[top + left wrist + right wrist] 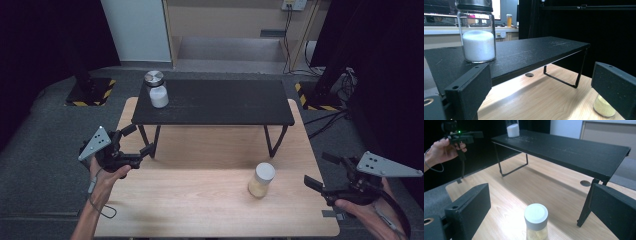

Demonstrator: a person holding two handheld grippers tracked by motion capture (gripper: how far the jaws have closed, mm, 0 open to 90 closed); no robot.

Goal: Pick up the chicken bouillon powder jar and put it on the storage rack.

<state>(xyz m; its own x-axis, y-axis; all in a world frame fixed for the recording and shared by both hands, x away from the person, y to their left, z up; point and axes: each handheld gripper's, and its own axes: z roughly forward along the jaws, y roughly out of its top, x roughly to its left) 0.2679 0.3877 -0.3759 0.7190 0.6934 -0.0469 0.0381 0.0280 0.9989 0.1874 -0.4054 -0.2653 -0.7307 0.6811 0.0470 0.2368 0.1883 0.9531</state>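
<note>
A glass jar of white powder (158, 91) with a metal lid stands on the far left corner of a black raised shelf (215, 102); it looms close in the left gripper view (478, 37) and is small in the right gripper view (513, 129). A jar of yellowish grains with a white lid (262, 179) stands on the wooden table, right of centre, also visible as the jar (536, 221) and the jar's base (603, 107). My left gripper (138, 141) hangs open at the table's left edge, empty. My right gripper (320, 171) is open, right of the yellow jar.
The wooden table (200, 200) carries the black shelf on thin metal legs (274, 140). Dark carpet surrounds the table. Black stands with striped bases (90, 92) sit at the back corners. The person's other hand and gripper (456, 138) appear in the right gripper view.
</note>
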